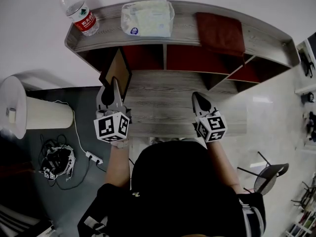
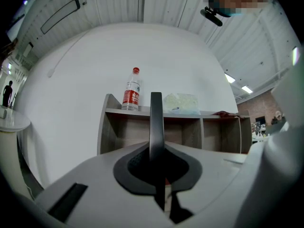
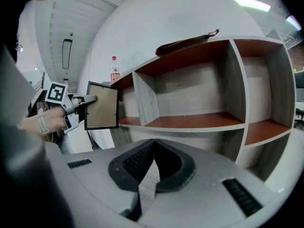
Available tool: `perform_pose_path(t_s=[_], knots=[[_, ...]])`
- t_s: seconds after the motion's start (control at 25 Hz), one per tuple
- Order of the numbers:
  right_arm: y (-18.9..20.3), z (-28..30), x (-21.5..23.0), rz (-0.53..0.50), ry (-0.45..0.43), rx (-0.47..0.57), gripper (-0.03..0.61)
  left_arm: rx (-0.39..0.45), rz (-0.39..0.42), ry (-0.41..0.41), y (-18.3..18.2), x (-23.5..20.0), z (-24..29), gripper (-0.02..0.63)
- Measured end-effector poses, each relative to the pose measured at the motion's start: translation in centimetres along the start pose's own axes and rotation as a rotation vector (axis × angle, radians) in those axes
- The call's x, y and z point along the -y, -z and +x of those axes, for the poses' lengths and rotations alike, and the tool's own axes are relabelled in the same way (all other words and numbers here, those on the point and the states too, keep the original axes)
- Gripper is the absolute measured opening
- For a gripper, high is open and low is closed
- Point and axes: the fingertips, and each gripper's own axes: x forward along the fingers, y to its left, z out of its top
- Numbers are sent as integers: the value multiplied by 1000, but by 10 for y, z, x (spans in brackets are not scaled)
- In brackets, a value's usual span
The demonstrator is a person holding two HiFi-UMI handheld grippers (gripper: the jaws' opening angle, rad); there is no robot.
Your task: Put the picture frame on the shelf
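Left gripper point(image 2: 156, 145) clamps frame point(image 2: 156, 115), edge-on in its own view, face-on at left in the right gripper view. Right gripper point(image 3: 153, 143) closed, empty. Shelf point(image 1: 168, 95) top, upper head view: one bottle point(image 1: 79, 11), one tissue pack point(image 1: 147, 18), one cloth point(image 1: 219, 31).

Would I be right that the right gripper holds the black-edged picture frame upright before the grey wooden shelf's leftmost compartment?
Not quite: it is the left gripper that holds the black-edged picture frame upright before the grey wooden shelf's leftmost compartment, as the right gripper view shows; the right gripper is shut and empty.
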Motion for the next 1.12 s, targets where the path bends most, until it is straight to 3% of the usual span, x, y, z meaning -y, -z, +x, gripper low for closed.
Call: perform_pose_path(t_s=[0.32,0.8,1.12], knots=[[2,-1,-7,-3,-3,-6,-3,118,-10,2,-6,-6,-12,23],[1,-3,-4,1,17,2,-3,179,-14,-5,-11,-7,-9,21],[4,-1,-5,8,10,-7,-4,291,-22,7,-3,-8,-22,21]])
